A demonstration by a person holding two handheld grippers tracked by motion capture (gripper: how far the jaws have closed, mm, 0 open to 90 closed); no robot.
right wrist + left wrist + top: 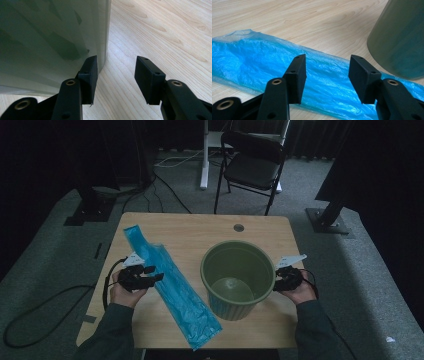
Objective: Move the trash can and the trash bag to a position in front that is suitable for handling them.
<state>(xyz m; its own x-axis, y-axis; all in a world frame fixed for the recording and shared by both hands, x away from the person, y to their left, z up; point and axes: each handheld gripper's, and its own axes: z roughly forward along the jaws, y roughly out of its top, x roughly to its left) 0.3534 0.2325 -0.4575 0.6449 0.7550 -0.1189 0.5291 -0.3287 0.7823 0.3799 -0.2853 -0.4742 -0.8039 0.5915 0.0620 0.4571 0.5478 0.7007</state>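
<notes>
My left fingers [156, 278] hang wide over the blue bag [170, 285]; right fingers [276, 281] wide beside the bin [240, 305].

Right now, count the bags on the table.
1. A blue bag lies flat and diagonal on the table's left half, just left of the bin, with the left gripper at its edge. Nothing shows folded beneath it.

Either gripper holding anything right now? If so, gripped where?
Nothing is held. The left gripper is open just above the flat blue plastic bag, not pinching it. The right gripper is open beside the wall of the green plastic bin.
</notes>
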